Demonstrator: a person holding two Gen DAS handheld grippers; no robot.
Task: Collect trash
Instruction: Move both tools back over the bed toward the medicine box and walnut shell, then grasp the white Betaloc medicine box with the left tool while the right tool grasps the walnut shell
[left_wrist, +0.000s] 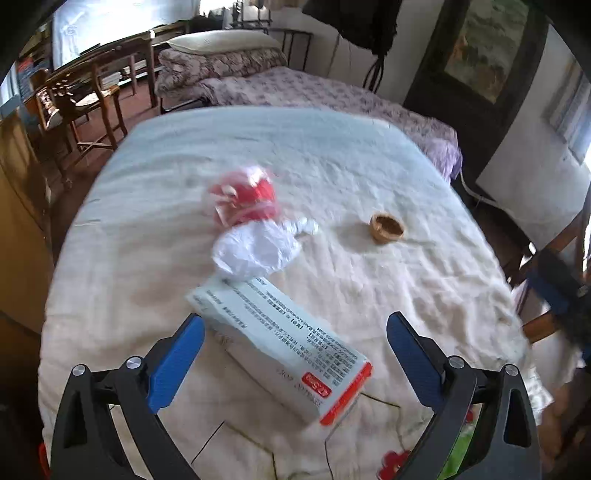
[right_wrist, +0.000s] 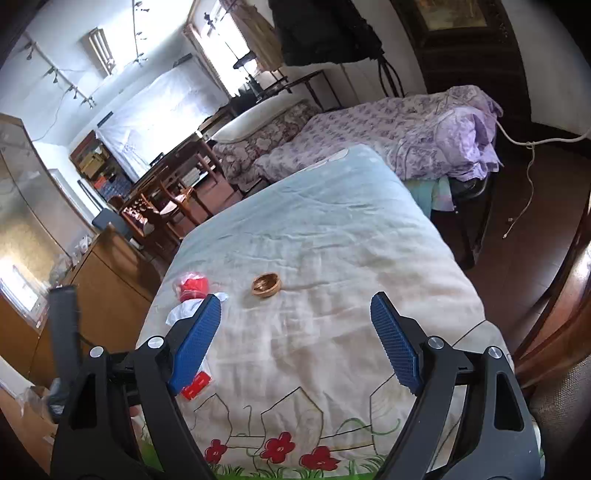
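On the pale bedspread (left_wrist: 369, 166) lie a white carton with a red end (left_wrist: 280, 339), a crumpled white plastic bag (left_wrist: 255, 247), a red and clear wrapper (left_wrist: 243, 199) and a small brown cup-like shell (left_wrist: 387, 228). My left gripper (left_wrist: 295, 325) hovers open above the bed, its blue fingers either side of the carton without touching it. My right gripper (right_wrist: 295, 310) is open too, with bare bedspread (right_wrist: 314, 240) between its fingers. In the right wrist view the brown shell (right_wrist: 266, 283) lies ahead, the red wrapper (right_wrist: 194, 286) to its left, and the carton's red end (right_wrist: 197, 386) peeks out behind the left finger.
A second bed with a purple flowered cover (right_wrist: 406, 125) stands beyond. Wooden chairs and a table (left_wrist: 85, 96) are at the left, a wooden cabinet (right_wrist: 107, 280) beside the bed. A cable (right_wrist: 528, 184) trails over the dark floor at the right. The left gripper's dark handle (right_wrist: 64, 332) shows at the left edge.
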